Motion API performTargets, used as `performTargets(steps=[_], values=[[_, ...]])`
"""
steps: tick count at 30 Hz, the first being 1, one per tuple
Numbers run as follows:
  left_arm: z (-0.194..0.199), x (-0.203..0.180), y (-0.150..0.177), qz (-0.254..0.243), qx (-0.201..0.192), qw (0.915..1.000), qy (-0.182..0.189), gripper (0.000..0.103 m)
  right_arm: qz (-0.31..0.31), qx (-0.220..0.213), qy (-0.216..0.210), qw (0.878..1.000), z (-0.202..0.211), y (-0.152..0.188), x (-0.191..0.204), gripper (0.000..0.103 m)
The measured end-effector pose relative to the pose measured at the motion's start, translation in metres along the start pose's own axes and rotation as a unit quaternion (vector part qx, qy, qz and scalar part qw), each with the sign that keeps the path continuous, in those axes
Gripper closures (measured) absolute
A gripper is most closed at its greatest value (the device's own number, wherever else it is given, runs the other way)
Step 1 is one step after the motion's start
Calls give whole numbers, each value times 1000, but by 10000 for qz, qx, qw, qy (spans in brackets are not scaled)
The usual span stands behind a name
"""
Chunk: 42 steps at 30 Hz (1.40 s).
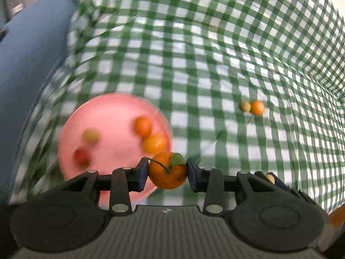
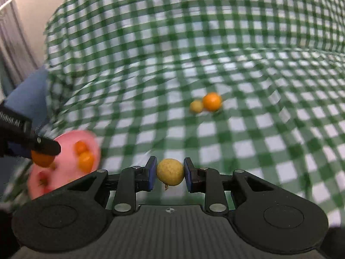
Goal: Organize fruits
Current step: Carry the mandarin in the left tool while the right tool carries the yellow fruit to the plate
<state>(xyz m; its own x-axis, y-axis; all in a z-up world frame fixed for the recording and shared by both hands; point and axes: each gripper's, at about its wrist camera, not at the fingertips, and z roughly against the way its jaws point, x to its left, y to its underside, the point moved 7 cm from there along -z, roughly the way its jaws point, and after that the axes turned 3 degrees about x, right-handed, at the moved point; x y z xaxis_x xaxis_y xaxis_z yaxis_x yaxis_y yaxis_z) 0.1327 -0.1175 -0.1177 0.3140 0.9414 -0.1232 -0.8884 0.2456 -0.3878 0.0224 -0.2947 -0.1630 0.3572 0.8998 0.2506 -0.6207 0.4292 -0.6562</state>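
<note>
My left gripper [image 1: 167, 171] is shut on an orange tangerine with a stem and leaf [image 1: 167, 173], held just right of a pink plate [image 1: 112, 149]. The plate holds several small fruits, among them two orange ones [image 1: 142, 127] and a red one [image 1: 81, 157]. My right gripper [image 2: 170, 172] is shut on a small yellow-brown round fruit [image 2: 170, 172]. In the right wrist view the left gripper [image 2: 43, 147] and its tangerine [image 2: 42, 159] hang over the pink plate [image 2: 64, 172] at far left.
A green-and-white checked cloth [image 1: 194, 75] covers the surface. Two loose fruits, one yellowish [image 2: 196, 106] and one orange [image 2: 212, 101], lie together on the cloth. A blue cushion [image 1: 28, 64] lies at the left edge.
</note>
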Motion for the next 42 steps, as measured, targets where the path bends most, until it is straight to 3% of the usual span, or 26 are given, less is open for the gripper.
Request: performTargets(steps=[5,11,19,42], values=[[36,39,44,191,-97,9996,-208,61,196,50,-175,9996,37,15,36,75],[69,77,73,446,-386,9979,-283,61,307,88,-257,9992,56,21,63,75],[89,97,83,663,-662,9952,-292,61,510,276,-314,9978,73,41,84,75],[102,101,91,674,-827,9939,-283,61,877,-97,-344,9955,96,37,104,75]])
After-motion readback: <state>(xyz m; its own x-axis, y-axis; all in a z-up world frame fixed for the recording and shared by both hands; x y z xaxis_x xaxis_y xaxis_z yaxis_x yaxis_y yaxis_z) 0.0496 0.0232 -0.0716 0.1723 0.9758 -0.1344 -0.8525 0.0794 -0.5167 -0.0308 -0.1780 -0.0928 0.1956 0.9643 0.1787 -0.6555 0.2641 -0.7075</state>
